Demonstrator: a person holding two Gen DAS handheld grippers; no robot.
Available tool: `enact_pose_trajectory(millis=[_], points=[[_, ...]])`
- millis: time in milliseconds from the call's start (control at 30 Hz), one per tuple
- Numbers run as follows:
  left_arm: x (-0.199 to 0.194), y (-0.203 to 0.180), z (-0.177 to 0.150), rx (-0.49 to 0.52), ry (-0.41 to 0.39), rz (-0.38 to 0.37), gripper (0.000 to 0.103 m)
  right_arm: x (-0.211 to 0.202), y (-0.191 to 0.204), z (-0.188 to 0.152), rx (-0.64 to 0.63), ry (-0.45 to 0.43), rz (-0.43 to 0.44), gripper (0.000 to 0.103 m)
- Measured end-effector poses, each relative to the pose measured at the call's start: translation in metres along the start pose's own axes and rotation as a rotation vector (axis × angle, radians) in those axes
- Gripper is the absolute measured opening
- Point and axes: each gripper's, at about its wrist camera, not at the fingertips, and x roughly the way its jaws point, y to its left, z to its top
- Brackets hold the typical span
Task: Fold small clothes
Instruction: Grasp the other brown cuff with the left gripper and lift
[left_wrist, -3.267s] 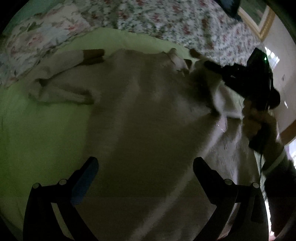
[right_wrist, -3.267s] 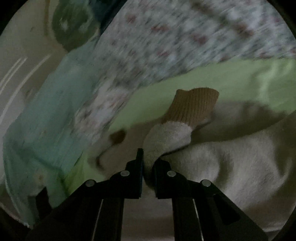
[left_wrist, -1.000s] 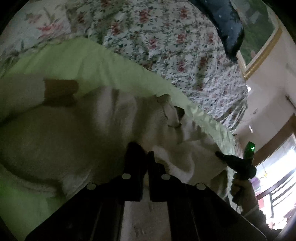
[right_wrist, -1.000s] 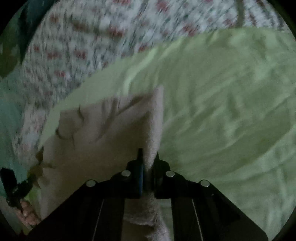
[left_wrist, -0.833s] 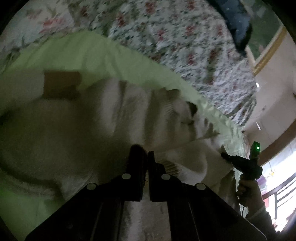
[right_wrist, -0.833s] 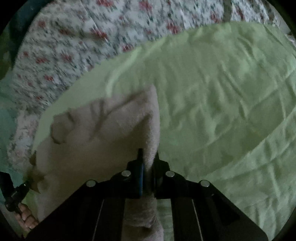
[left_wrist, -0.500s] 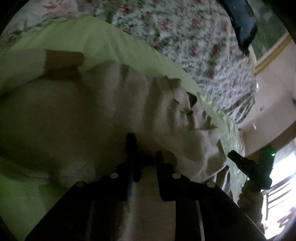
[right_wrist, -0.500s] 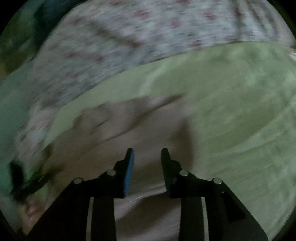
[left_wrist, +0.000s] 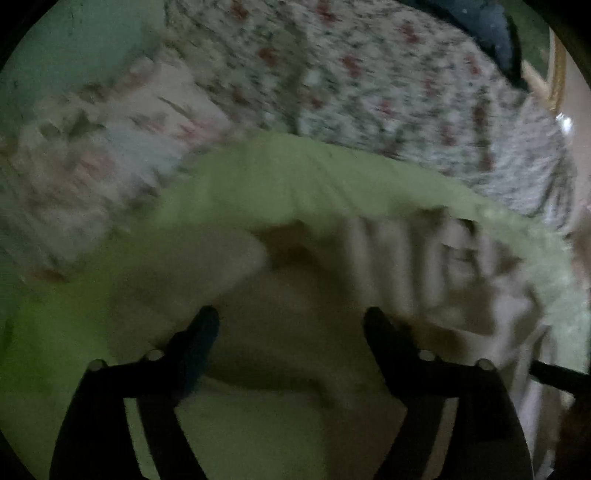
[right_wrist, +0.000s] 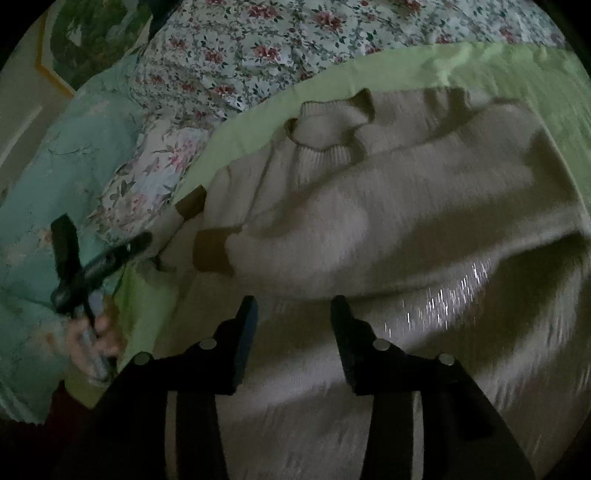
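A beige knit sweater (right_wrist: 369, 229) lies on the light green sheet (right_wrist: 424, 62), collar (right_wrist: 325, 125) towards the far side. One sleeve is folded across its body and ends in a brown cuff (right_wrist: 210, 251); a second brown cuff (right_wrist: 192, 203) lies beside it. My right gripper (right_wrist: 294, 308) hovers over the sweater's lower part, jaws opening, nothing pinched. My left gripper (left_wrist: 290, 321) stands wide over the blurred sweater (left_wrist: 332, 295) near a brown cuff (left_wrist: 288, 243), jaws still opening and free of cloth. The left gripper (right_wrist: 105, 229) also shows in the right wrist view, in a hand (right_wrist: 92, 339).
A floral quilt (right_wrist: 258, 44) covers the bed beyond the green sheet, and a pale teal pillow (right_wrist: 55, 166) lies at the left. A dark blue object (left_wrist: 487, 22) rests on the floral quilt (left_wrist: 369, 74). The left wrist view is heavily blurred.
Both grippers were shut on sweater folds and have let go, jaws spreading. The right one swung away from the sweater's edge and now looks over the collar and folded sleeve.
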Motion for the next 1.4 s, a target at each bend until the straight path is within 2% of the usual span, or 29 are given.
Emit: enact_pose_trajectory(millis=[67, 133, 267, 300, 333, 400, 433, 467, 500, 533, 733, 800, 900, 1000, 1067, 1233, 1333, 1400], points=[[0.016, 0.006, 0.012, 0.046, 0.009, 0.081, 0.089, -0.001, 0.002, -0.008, 0.018, 0.001, -0.007, 0.045], [0.041, 0.011, 0.023, 0.081, 0.048, 0.125, 0.089, -0.001, 0.002, -0.014, 0.038, 0.009, -0.008, 0.045], [0.087, 0.016, 0.035, 0.142, 0.124, 0.158, 0.089, -0.007, -0.002, -0.028, 0.071, 0.018, -0.019, 0.045], [0.098, 0.017, 0.035, 0.162, 0.145, 0.163, 0.085, -0.008, -0.003, -0.029, 0.078, 0.020, -0.023, 0.045], [0.111, 0.019, 0.033, 0.180, 0.174, 0.178, 0.078, -0.009, -0.006, -0.031, 0.087, 0.022, -0.028, 0.045], [0.123, 0.026, 0.032, 0.161, 0.227, 0.133, 0.039, -0.011, -0.009, -0.033, 0.093, 0.022, -0.037, 0.045], [0.122, 0.032, 0.032, 0.119, 0.231, 0.080, 0.035, -0.012, -0.012, -0.033, 0.098, 0.022, -0.045, 0.045], [0.117, 0.033, 0.034, 0.105, 0.216, 0.076, 0.019, -0.013, -0.013, -0.033, 0.101, 0.019, -0.050, 0.045], [0.112, 0.035, 0.034, 0.093, 0.204, 0.078, 0.012, -0.014, -0.013, -0.033, 0.104, 0.016, -0.054, 0.045], [0.104, 0.037, 0.034, 0.068, 0.193, 0.068, 0.012, -0.015, -0.014, -0.033, 0.105, 0.011, -0.054, 0.045], [0.037, 0.026, 0.031, -0.076, 0.065, -0.129, 0.011, -0.019, -0.007, -0.032, 0.095, -0.012, -0.036, 0.045], [0.016, 0.009, 0.031, -0.097, 0.021, -0.202, 0.011, -0.021, -0.003, -0.033, 0.087, -0.019, -0.022, 0.045], [-0.012, -0.038, 0.032, -0.084, -0.034, -0.319, 0.011, -0.026, 0.000, -0.033, 0.083, -0.039, -0.020, 0.045], [-0.023, -0.087, 0.033, -0.053, -0.060, -0.404, 0.012, -0.038, -0.005, -0.033, 0.099, -0.076, -0.030, 0.045], [-0.026, -0.130, 0.029, -0.016, -0.067, -0.464, 0.012, -0.046, -0.012, -0.033, 0.115, -0.097, -0.040, 0.045], [0.005, -0.216, 0.016, 0.052, -0.023, -0.536, 0.012, -0.068, -0.034, -0.038, 0.159, -0.138, -0.072, 0.045], [0.030, -0.261, 0.002, 0.102, 0.000, -0.535, 0.012, -0.078, -0.046, -0.043, 0.180, -0.155, -0.088, 0.045], [0.048, -0.278, -0.007, 0.128, 0.027, -0.518, 0.014, -0.081, -0.053, -0.046, 0.196, -0.159, -0.096, 0.045]])
